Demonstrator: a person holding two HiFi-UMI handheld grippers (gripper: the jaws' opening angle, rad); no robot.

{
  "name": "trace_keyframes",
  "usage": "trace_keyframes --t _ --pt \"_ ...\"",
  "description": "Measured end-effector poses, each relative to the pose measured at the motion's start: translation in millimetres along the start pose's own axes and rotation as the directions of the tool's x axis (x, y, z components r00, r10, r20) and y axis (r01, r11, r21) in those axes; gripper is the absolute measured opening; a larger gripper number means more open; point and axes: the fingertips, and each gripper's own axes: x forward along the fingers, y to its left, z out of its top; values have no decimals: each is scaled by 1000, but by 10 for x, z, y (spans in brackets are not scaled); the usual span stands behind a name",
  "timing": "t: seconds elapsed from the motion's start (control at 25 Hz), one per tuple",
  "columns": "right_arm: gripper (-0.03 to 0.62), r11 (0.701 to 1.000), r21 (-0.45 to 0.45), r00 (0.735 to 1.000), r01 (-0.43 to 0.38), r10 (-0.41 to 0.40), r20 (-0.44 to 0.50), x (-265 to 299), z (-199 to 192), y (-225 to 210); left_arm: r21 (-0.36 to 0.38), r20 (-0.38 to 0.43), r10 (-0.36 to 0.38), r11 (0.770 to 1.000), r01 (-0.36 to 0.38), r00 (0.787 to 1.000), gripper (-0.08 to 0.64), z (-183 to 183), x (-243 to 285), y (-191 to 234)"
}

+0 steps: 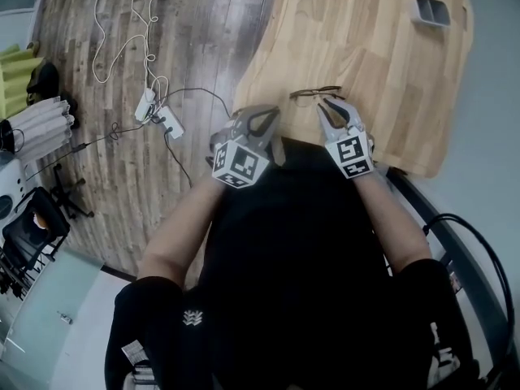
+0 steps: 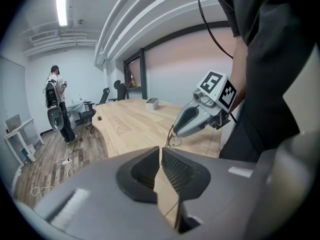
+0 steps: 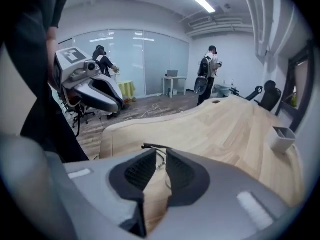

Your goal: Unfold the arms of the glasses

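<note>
The thin dark-framed glasses (image 1: 314, 93) are at the near edge of the light wooden table (image 1: 366, 47). My right gripper (image 1: 323, 104) is at their right end, jaws nearly together with the wire frame (image 3: 155, 147) between the pads. From the left gripper view the glasses (image 2: 172, 140) hang just under the right gripper's tips (image 2: 175, 133), slightly above the tabletop. My left gripper (image 1: 268, 114) sits a short way left of the glasses, off the table's edge. Its tips (image 2: 160, 151) nearly touch and nothing is between them.
A small white container (image 1: 431, 10) stands at the table's far end. A power strip and cables (image 1: 158, 116) lie on the wooden floor to the left. A person with a backpack (image 2: 56, 104) stands far off by office chairs.
</note>
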Motion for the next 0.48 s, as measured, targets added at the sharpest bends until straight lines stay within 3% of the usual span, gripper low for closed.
trace_keyframes --t 0.24,0.48 --pt "51 999 38 1000 -3 4 -27 -64 -59 -34 31 -58 -17 999 19 998 27 -6 214 -89" --pt "51 996 73 999 46 -45 -20 -250 -158 -188 57 -66 -103 993 107 992 100 223 732 -122"
